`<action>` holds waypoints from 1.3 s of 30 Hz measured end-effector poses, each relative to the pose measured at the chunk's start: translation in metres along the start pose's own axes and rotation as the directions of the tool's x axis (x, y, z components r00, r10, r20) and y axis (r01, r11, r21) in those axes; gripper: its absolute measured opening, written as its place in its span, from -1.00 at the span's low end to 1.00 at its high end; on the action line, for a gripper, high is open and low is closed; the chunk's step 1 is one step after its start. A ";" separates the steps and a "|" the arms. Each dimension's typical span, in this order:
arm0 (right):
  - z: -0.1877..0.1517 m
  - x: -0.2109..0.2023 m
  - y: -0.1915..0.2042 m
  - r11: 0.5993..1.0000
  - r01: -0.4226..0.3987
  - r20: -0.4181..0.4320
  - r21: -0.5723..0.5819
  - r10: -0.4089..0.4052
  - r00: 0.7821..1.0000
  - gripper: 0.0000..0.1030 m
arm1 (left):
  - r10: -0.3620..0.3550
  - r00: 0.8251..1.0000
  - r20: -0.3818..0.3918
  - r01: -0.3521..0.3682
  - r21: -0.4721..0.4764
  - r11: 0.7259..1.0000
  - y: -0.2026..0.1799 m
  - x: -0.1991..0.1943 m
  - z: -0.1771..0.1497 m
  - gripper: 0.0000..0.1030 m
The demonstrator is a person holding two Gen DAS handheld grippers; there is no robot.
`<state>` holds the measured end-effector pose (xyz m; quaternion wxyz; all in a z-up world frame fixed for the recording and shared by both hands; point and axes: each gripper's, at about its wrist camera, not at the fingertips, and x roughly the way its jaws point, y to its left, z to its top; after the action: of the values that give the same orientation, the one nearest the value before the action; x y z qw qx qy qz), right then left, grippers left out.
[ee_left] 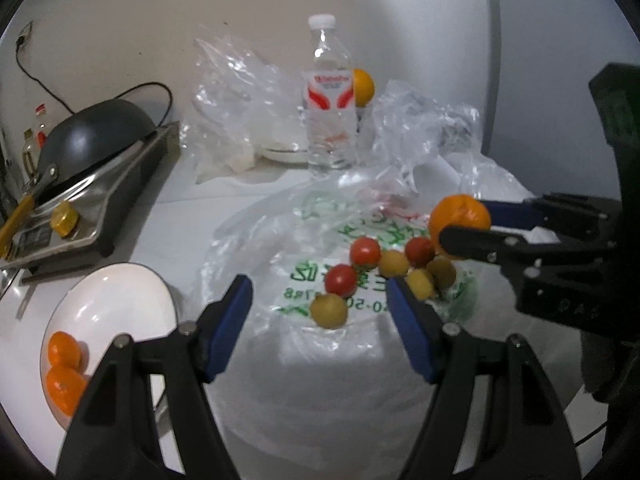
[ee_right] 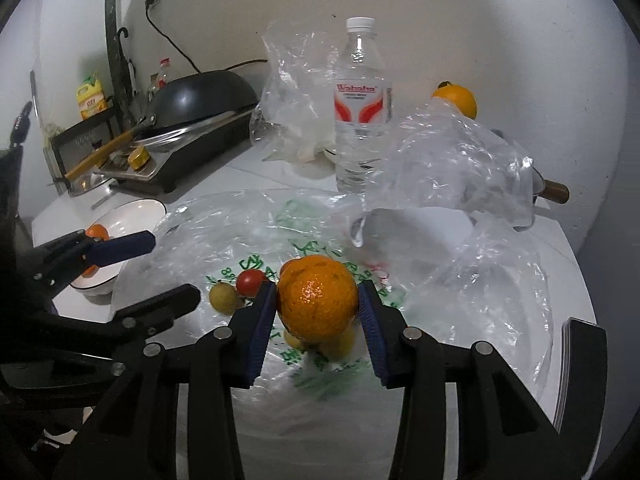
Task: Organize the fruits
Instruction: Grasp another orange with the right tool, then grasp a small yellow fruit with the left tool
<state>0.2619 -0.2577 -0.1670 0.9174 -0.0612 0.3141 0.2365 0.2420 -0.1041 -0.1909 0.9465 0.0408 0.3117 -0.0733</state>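
My right gripper (ee_right: 318,300) is shut on a mandarin (ee_right: 317,298) and holds it above the fruit pile; the mandarin also shows in the left wrist view (ee_left: 460,218). Red cherry tomatoes (ee_left: 365,251) and small yellow fruits (ee_left: 329,311) lie on a printed plastic bag (ee_left: 320,344). My left gripper (ee_left: 320,300) is open and empty, just in front of the pile. A white bowl (ee_left: 120,300) at the left holds two mandarins (ee_left: 64,372); the bowl also shows in the right wrist view (ee_right: 136,210).
A water bottle (ee_left: 331,96) stands behind the pile, with crumpled clear bags (ee_left: 236,100) on both sides and another orange (ee_right: 458,100) at the back. A stove with a black wok (ee_left: 96,132) stands at the left. The table edge runs along the right (ee_right: 576,264).
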 end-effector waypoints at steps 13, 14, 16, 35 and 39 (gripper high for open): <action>-0.004 0.005 -0.029 0.998 -0.019 0.010 0.056 0.019 1.000 -0.14 | 0.016 0.988 -0.156 -0.014 0.016 1.000 -0.015 0.049 -0.001 0.00; -0.004 0.006 -0.030 0.998 -0.020 0.010 0.058 0.020 1.000 -0.14 | 0.017 0.986 -0.163 -0.015 0.016 1.000 -0.015 0.051 -0.001 -0.07; -0.004 0.007 -0.030 0.998 -0.023 0.010 0.059 0.022 1.000 -0.14 | 0.022 0.985 -0.168 -0.020 0.016 1.000 -0.015 0.053 -0.002 -0.11; -0.007 -0.002 -0.035 0.997 0.006 0.027 0.079 -0.008 1.000 -0.14 | -0.041 0.987 -0.154 0.041 0.000 0.999 -0.017 0.040 0.002 -0.46; -0.005 -0.011 -0.031 0.997 0.008 0.039 0.078 -0.011 0.999 -0.14 | -0.063 0.989 -0.135 0.061 -0.023 0.998 -0.016 0.030 0.004 -0.46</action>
<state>0.2654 -0.2906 -0.1656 0.9262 -0.0223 0.3045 0.2211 0.2657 -0.1240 -0.2064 0.9206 0.0270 0.3773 -0.0968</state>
